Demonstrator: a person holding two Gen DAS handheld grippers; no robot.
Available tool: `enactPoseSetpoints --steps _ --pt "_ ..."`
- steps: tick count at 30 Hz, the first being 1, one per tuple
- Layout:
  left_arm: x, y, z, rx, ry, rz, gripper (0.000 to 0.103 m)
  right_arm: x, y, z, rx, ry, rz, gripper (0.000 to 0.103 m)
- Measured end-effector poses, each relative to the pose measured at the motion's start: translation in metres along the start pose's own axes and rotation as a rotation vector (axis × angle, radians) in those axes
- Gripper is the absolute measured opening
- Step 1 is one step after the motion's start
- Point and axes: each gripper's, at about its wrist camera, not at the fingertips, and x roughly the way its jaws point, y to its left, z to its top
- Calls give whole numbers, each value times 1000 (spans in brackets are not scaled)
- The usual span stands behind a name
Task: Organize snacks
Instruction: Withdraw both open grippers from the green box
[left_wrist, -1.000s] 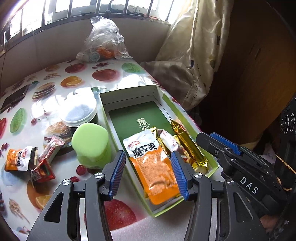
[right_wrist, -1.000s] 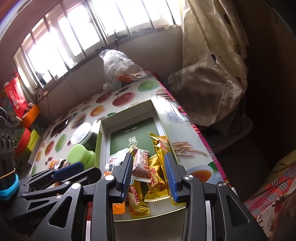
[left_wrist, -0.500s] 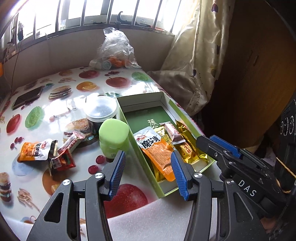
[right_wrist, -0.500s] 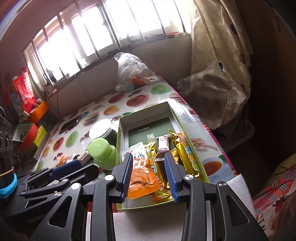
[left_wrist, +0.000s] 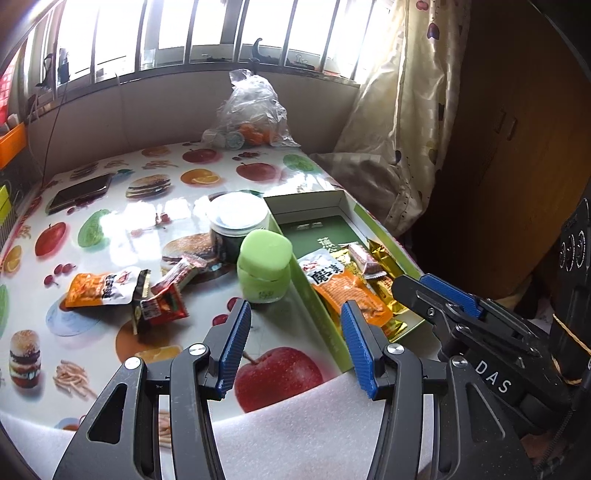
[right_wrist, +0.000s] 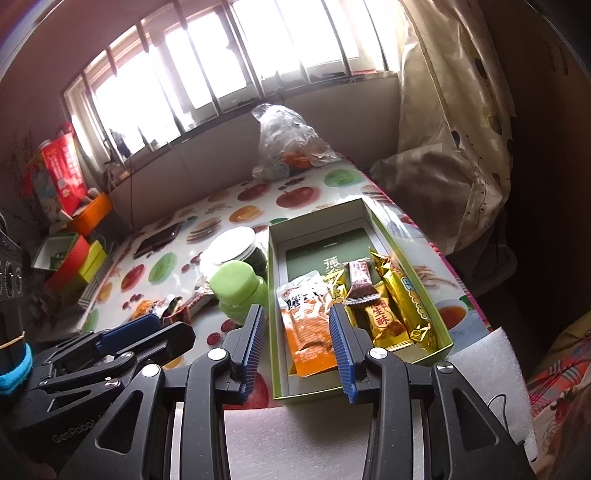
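Left wrist view: my left gripper (left_wrist: 295, 332) hangs part open and empty; my right gripper (right_wrist: 297, 332) likewise holds nothing. Beyond them, the shallow green cardboard box (left_wrist: 321, 314) already holds an orange pouch (left_wrist: 347, 291) and gold bars (right_wrist: 402, 306). I judge about half done: an orange-and-white packet (left_wrist: 99, 290) and small red wrappers (left_wrist: 162, 301) lie loose on the fruit-print tablecloth (left_wrist: 177, 206).

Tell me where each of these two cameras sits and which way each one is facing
Left wrist: sits on the left gripper, looks down across the table; right gripper shows.
Right wrist: sits on the right gripper, looks down over the green box; left gripper shows.
Both share: box, green jar, window.
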Motion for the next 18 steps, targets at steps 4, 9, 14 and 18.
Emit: enactPoseSetpoints --steps 4,9,14,18 --pt "-7 10 -5 -14 -13 11 52 2 12 -4 -11 3 10 36" --pt "-14 25 -9 -37 -24 27 52 7 28 -7 -32 8 26 36" --pt "-18 39 -13 -56 -29 46 52 13 43 -8 -50 13 49 37" --pt "-18 51 -17 -76 -25 68 52 21 56 -10 -70 24 64 38"
